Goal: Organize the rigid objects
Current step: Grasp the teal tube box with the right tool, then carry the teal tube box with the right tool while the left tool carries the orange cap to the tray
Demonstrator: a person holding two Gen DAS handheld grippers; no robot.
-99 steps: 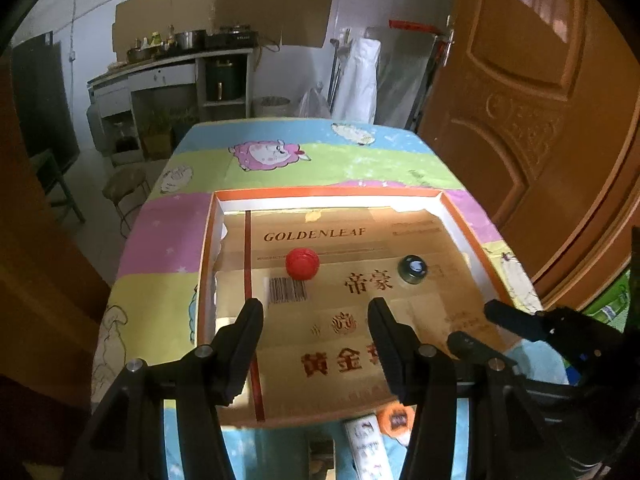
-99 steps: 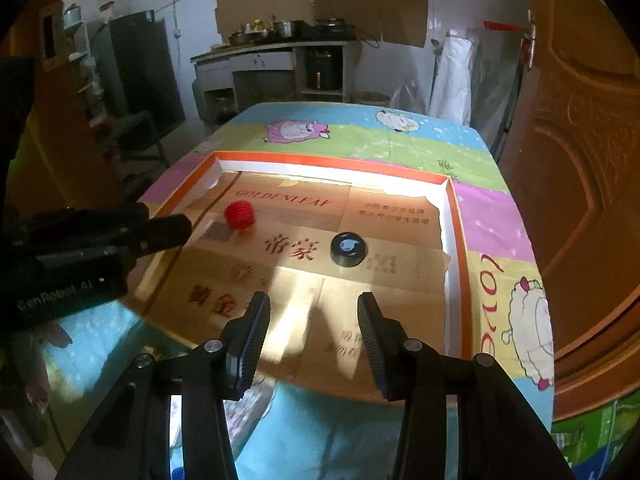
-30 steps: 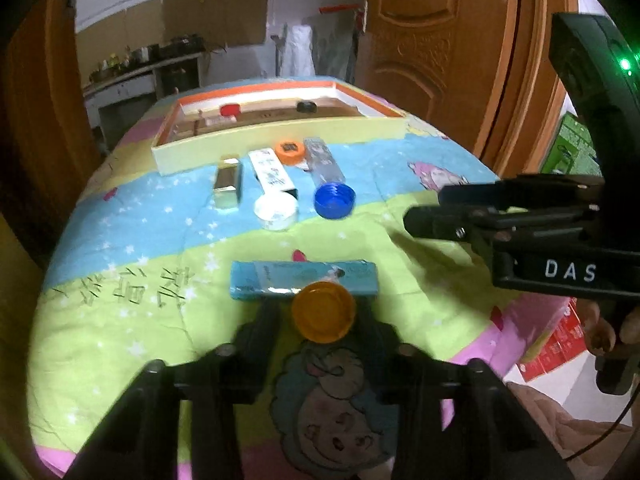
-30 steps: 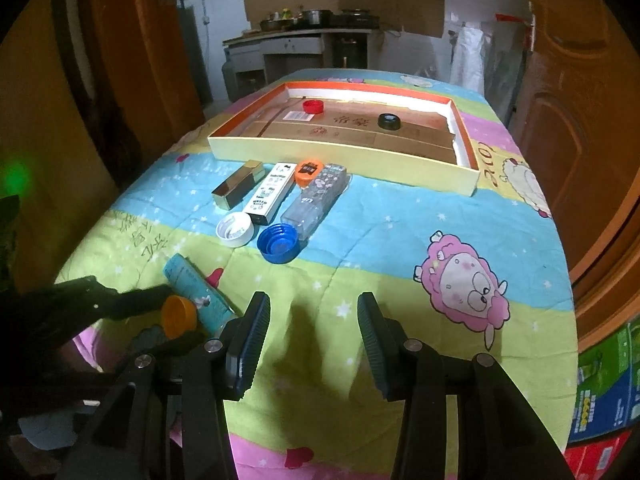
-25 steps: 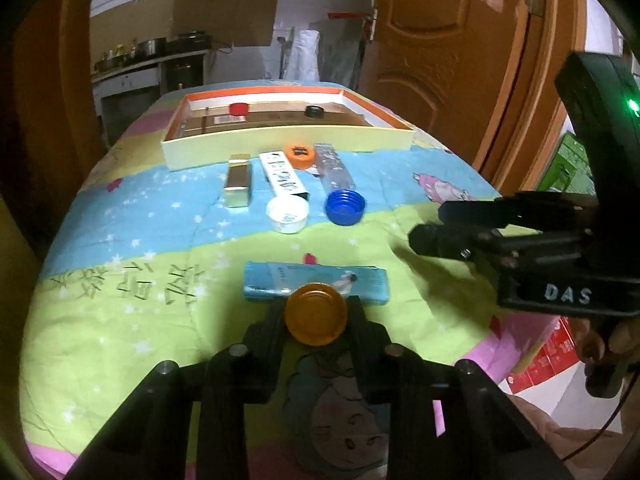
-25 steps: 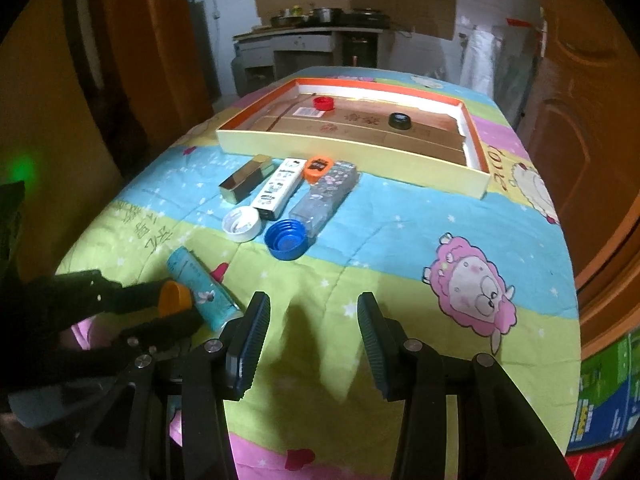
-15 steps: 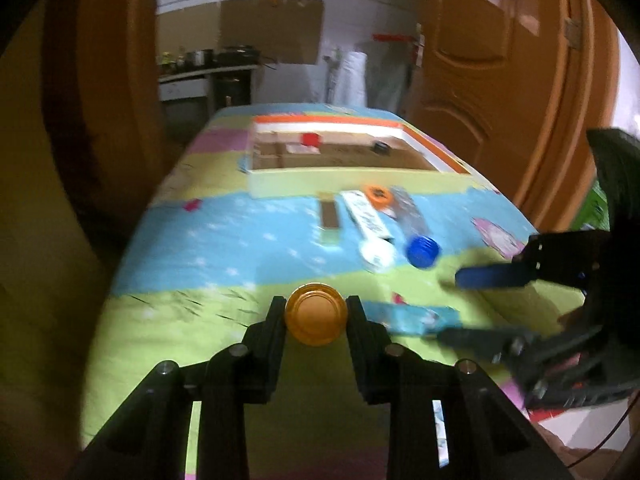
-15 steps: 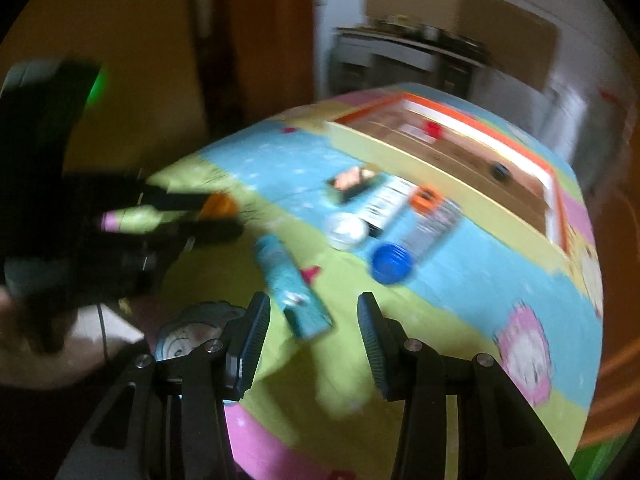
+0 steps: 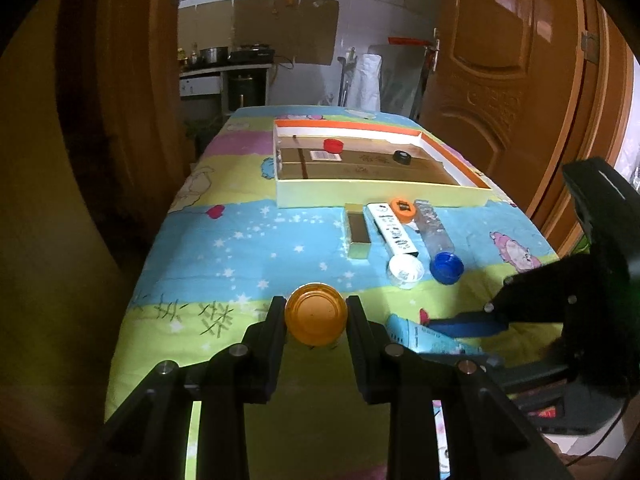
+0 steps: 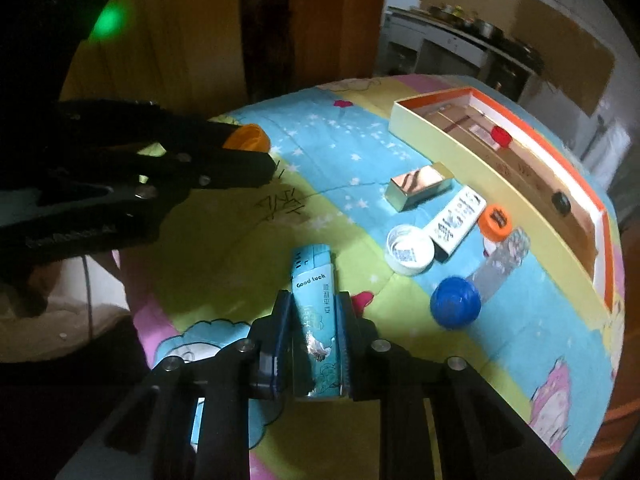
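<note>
Orange cap [image 9: 316,314], light and stiff, sits pinched across its rim by the left gripper [image 9: 316,320] above the tablecloth [image 9: 248,240]; it could slip. Two caps lie in the tray [image 9: 380,192], three beside it.

From the right wrist, the right gripper [image 10: 314,322] squeezes one teal box [image 10: 314,300], light and crushable, by its long sides.

Left wrist camera looks lengthwise down the tabletop [image 9: 248,240] toward the tray [image 9: 380,196]; right wrist camera sits low, facing diagonally across; both share the tray.
</note>
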